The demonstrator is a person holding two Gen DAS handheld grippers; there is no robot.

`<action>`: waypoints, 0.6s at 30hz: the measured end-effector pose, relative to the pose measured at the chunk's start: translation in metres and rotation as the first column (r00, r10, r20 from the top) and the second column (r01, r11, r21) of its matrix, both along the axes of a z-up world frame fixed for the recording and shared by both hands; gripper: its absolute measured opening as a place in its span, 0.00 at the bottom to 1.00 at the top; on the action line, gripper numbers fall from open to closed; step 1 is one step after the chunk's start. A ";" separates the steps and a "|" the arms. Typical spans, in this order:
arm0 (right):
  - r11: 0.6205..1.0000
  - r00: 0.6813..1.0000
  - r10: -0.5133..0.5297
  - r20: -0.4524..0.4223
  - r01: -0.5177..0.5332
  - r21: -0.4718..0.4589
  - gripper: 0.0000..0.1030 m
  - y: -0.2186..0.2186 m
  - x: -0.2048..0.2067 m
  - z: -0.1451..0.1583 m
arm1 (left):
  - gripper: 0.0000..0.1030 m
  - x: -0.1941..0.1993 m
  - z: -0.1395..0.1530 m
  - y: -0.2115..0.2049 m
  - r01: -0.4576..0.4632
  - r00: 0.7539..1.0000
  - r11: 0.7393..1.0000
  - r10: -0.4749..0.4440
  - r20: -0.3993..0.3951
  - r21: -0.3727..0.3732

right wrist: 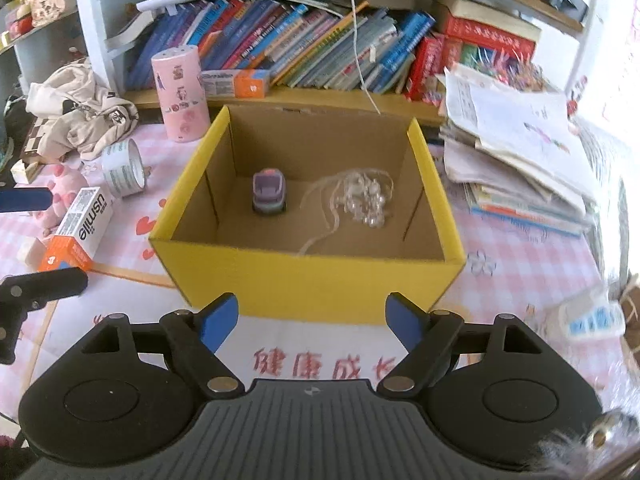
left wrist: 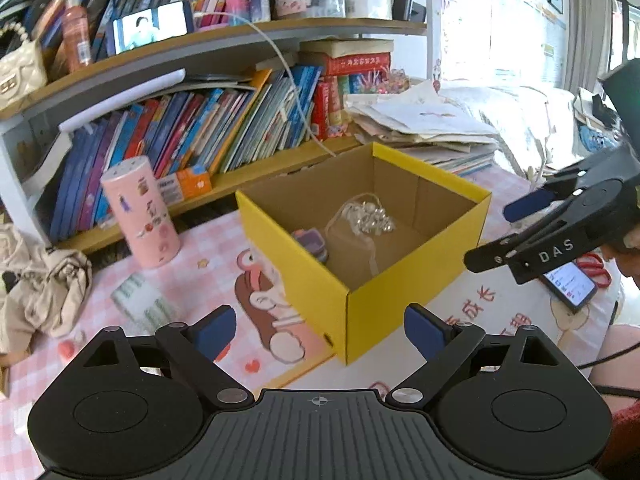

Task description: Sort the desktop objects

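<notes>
Both tongs apart and empty, left tongs (left wrist: 320,330), right tongs (right wrist: 312,322), yellow box (right wrist: 312,280) just ahead of each

Both wrist cams look down, close, sharing yellow box (left wrist: 400,300) (right wrist: 312,284)

A: What lettering is showing up legibly?

B: "DAS" is standing in white capitals on the black arm of the right gripper (left wrist: 516,226), seen from the left wrist camera. "usmile" is reading clearly along the white-and-orange cardboard carton (right wrist: 78,230) lying left of the yellow box.

A: Anything printed on the surface?

B: Red Chinese characters "健康成长" are running across the pink checked plastic mat (right wrist: 324,362) just ahead of the right gripper. The book spines are staying too blurred to read.
</notes>
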State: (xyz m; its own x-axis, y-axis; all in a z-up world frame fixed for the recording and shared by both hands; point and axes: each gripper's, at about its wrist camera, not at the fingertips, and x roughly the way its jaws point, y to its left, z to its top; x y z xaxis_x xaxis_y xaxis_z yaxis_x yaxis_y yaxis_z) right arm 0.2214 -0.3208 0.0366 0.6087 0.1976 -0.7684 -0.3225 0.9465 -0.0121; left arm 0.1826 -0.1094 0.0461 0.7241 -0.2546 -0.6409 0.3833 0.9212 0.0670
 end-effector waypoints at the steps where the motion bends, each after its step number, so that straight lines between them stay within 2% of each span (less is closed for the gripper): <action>1: 1.000 1.000 -0.010 -0.005 0.010 0.002 0.79 0.001 -0.003 -0.003 | 0.90 -0.002 -0.002 0.003 -0.006 1.000 1.000 0.006 -0.003 -0.001; 18: 0.989 0.985 -0.140 -0.103 0.143 0.022 0.82 0.024 -0.043 -0.050 | 0.91 -0.031 -0.035 0.038 -0.083 0.995 0.995 0.086 -0.054 0.054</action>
State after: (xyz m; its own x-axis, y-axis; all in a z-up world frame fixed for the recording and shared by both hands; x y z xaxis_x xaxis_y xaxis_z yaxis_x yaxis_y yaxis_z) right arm 0.1789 -0.2971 -0.0134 0.5520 0.1381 -0.8224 -0.1830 0.9822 0.0422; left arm 0.1514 -0.0715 0.0114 0.7044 -0.1592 -0.6917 0.3086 0.9463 0.0964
